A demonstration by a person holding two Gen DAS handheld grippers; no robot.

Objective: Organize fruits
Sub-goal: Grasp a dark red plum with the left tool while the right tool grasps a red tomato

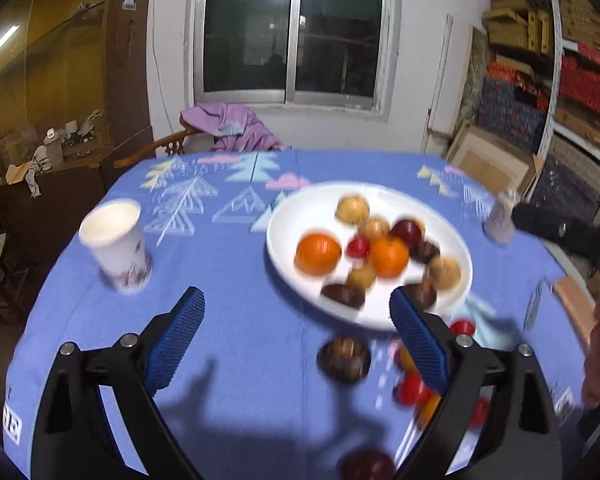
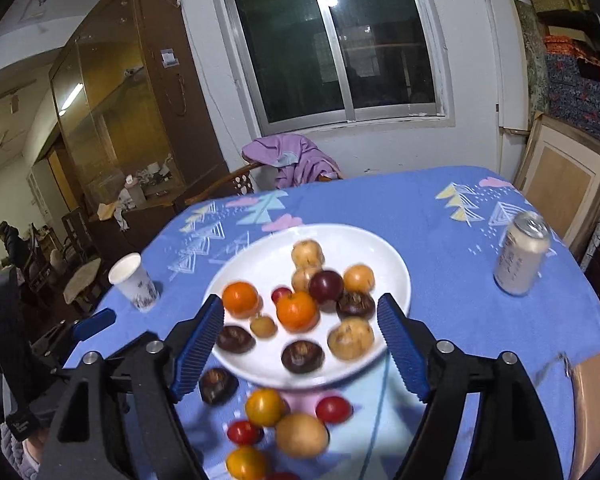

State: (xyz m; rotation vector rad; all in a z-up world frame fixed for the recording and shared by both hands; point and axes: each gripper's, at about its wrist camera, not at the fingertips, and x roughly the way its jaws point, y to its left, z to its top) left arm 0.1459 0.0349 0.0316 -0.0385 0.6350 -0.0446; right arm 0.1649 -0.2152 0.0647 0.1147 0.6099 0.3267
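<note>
A white plate (image 1: 284, 216) (image 2: 260, 256) on the blue tablecloth holds two oranges (image 1: 318, 254) (image 2: 240, 300), several tan and dark round fruits, and a small red one. On the cloth in front of the plate lie loose fruits: a dark brown one (image 1: 344, 360) (image 2: 218, 386), red tomatoes (image 1: 412, 388) (image 2: 334, 409), a yellow tomato (image 2: 265, 407) and a tan fruit (image 2: 302, 434). My left gripper (image 1: 296, 300) is open and empty above the cloth, near the plate's front edge. My right gripper (image 2: 300, 304) is open and empty, its fingers framing the plate's near half.
A paper cup (image 1: 116, 246) (image 2: 134, 282) stands left of the plate and a drink can (image 2: 522, 254) (image 1: 500, 220) to its right. A chair draped with a purple garment (image 1: 236, 128) is behind the table. Boxes and frames are stacked at the right wall.
</note>
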